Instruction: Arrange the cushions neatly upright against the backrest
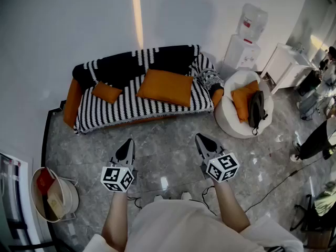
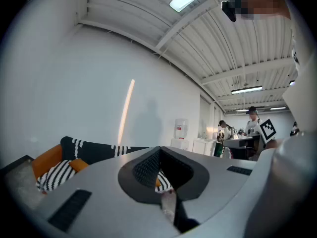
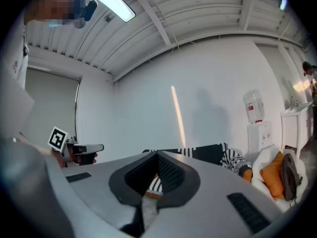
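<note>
Left tongs (image 1: 126, 148) & right tongs (image 1: 206, 142) are hanging closed, empty, short of black-white striped sofa (image 1: 131, 108). Big orange fabric cushion (image 1: 165, 86) & small orange cushion (image 1: 106, 92) are lying askew on seat; task prob. unstarted.

The left gripper (image 1: 127, 145) and right gripper (image 1: 202, 139) point forward side by side, near level, both closed, empty.

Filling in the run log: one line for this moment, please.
stage: facing sofa | left gripper: shut, empty | right gripper: shut, empty | large cushion, small cushion: on seat, not held
</note>
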`<action>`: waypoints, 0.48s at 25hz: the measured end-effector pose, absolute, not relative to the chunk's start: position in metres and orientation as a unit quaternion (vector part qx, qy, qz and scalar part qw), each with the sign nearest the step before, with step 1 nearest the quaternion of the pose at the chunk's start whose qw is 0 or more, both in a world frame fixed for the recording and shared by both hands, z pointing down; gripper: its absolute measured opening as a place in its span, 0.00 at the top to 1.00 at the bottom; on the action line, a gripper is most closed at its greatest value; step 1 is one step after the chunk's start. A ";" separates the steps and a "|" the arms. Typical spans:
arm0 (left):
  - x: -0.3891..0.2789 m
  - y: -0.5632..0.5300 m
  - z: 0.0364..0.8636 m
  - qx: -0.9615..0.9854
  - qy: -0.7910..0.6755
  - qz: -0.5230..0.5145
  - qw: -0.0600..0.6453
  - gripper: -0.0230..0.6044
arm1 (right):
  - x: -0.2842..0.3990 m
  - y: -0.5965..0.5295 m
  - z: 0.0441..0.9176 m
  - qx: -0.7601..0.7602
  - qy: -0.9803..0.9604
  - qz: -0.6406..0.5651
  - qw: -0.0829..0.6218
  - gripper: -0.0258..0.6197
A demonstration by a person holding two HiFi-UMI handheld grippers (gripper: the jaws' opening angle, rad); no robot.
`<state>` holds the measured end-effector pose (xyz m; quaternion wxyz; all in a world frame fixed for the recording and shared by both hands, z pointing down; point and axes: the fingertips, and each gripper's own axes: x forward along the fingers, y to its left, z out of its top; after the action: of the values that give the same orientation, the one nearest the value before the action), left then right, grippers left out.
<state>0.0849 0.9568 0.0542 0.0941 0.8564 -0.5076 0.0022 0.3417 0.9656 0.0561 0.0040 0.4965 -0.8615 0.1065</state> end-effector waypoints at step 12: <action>0.044 0.946 0.017 0.856 -0.516 -0.025 0.032 0.93 | 0.317 0.953 0.016 0.514 -0.855 0.056 -0.027 0.92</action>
<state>0.0441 0.9465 0.0169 0.0324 0.8556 -0.5160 -0.0249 0.3170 0.9533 0.0159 -0.0268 0.5142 -0.8554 0.0561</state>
